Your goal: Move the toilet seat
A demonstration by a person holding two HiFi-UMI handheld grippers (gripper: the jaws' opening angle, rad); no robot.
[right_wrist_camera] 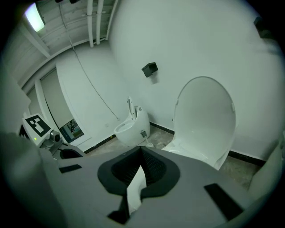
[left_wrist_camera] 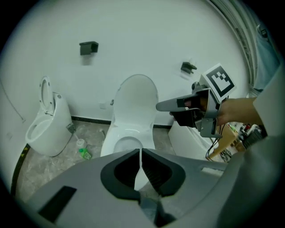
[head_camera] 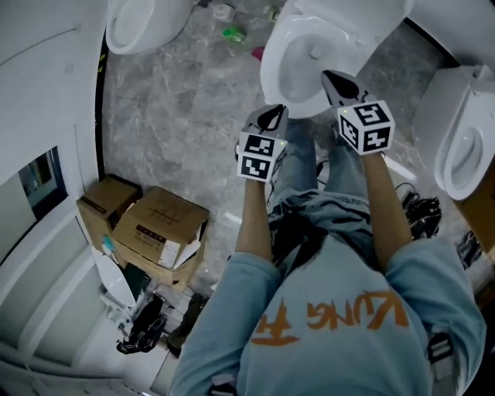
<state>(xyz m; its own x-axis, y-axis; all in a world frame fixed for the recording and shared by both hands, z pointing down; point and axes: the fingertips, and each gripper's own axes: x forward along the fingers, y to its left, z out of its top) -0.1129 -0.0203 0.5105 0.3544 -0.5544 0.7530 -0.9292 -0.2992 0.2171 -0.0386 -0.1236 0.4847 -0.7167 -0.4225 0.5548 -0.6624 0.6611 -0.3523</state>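
- Clenched jaws on the left gripper (left_wrist_camera: 141, 153): the pads meet along one line with only a thin seam between them, and nothing is held.
- Right gripper (right_wrist_camera: 141, 156) likewise has its jaws pressed together and empty. The pale wedge below the pads reads as gripper body or background, not a held item.
- Neither gripper touches anything. In the left gripper view the right gripper hangs in open air in front of the toilet, at about 2 o'clock from the bowl (left_wrist_camera: 126, 143), apart from it.
- Task item: the toilet (head_camera: 309, 58) stands at 12 o'clock from the person in the head view, with both grippers pointed toward it.
- Its lid (right_wrist_camera: 205, 118) stands upright against the wall. Whether the seat ring is raised with the lid or lies on the rim cannot be told from these views.
- Progress, as judged: nothing is done yet. This is an approach, with no contact made and no part of the seat displaced by either gripper.
- Remaining, as judged: reach the seat's edge, engage it by pushing with closed tips or by opening to pinch it, then swing it to its other position.
- Surroundings: a second toilet (head_camera: 139, 23) at 11 o'clock, a third toilet (head_camera: 464, 147) at 3 o'clock, and cardboard boxes (head_camera: 158, 232) at 8 o'clock on the floor.
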